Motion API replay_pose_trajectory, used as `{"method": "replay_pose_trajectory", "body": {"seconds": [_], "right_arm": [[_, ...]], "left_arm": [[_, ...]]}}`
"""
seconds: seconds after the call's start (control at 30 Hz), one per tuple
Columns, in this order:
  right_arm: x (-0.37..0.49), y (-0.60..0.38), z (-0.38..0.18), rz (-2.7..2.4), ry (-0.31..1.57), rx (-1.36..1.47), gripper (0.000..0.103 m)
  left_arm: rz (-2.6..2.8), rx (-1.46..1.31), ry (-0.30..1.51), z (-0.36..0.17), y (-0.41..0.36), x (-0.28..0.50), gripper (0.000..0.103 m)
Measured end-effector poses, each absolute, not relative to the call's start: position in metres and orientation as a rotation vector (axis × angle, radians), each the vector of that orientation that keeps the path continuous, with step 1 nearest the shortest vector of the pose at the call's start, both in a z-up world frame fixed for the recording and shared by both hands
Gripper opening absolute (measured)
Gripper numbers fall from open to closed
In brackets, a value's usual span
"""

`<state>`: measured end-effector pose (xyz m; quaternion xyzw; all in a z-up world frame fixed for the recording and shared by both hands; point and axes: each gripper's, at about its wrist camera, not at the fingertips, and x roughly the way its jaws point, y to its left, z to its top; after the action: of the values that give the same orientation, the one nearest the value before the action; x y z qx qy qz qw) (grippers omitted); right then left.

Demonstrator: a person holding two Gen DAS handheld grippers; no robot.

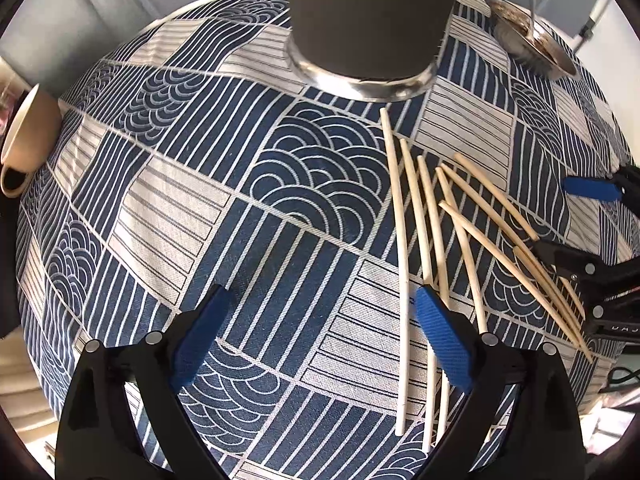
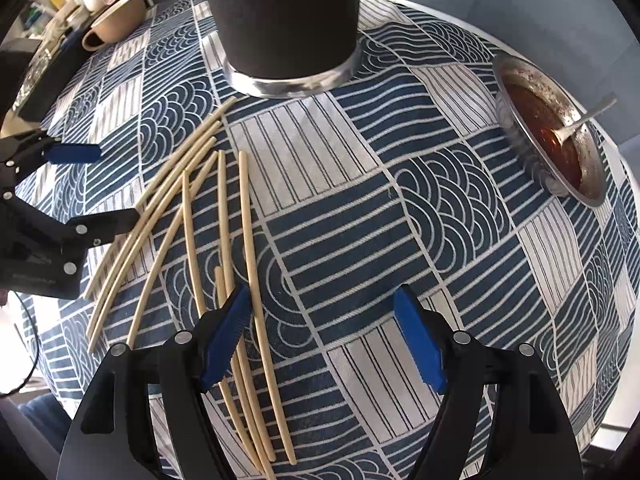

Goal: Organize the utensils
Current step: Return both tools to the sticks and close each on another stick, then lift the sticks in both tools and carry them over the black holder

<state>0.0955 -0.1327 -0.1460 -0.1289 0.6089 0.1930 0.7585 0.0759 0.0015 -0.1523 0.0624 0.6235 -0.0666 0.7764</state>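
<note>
Several pale wooden chopsticks (image 1: 404, 240) lie loose and fanned out on the blue patterned tablecloth (image 1: 200, 200), in front of a tall dark cylindrical holder (image 1: 360, 20) with a metal base. My left gripper (image 1: 322, 340) points down, open, with its right pad beside the leftmost chopstick; the others run under that finger. In the right wrist view the chopsticks (image 2: 249, 240) pass under and beside the left finger of my right gripper (image 2: 322, 340), which is open and grips nothing. The holder (image 2: 288, 20) stands just behind. Each gripper shows in the other's view: right gripper (image 1: 576, 224), left gripper (image 2: 100, 188).
A metal bowl (image 2: 552, 132) with red sauce and a spoon sits at the table's right side, also the bowl (image 1: 528, 36). A beige mug (image 1: 28, 136) lies at the left edge, the mug (image 2: 116, 20) near a cluttered shelf. The round table's rim curves behind the holder.
</note>
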Motion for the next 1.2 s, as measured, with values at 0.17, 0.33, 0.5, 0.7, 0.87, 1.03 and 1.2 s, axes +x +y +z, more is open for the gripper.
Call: {"method": "replay_pose_trajectory", "body": {"seconds": [0.17,0.33,0.5,0.7,0.87,1.03,1.2], "right_arm": [[0.096,-0.144,-0.146,0.404,1.367,-0.273,0.07],[0.095,-0.142,-0.14,0.466,1.386,-0.323,0.028],[0.092,-0.144,-0.138,0.506,1.395,-0.356,0.008],[0.093,-0.167,-0.137,0.518,1.433,-0.212,0.005],[0.094,-0.197,-0.137,0.569,1.477,0.072,0.005],[0.094,-0.218,-0.123,0.597,1.438,0.267,0.005],[0.095,-0.223,-0.09,0.669,1.352,0.317,0.005]], "left_arm": [[-0.147,0.132,1.364,-0.154,0.008,0.08,0.088],[-0.136,0.119,1.38,-0.149,0.013,0.083,0.068],[-0.153,0.121,1.376,-0.141,0.026,0.079,0.04],[-0.14,0.08,1.379,-0.14,0.052,0.062,0.015],[-0.144,-0.07,1.425,-0.14,0.08,0.054,0.005],[-0.118,-0.17,1.435,-0.135,0.106,0.045,0.005],[-0.094,-0.111,1.386,-0.109,0.116,0.047,0.005]]}}
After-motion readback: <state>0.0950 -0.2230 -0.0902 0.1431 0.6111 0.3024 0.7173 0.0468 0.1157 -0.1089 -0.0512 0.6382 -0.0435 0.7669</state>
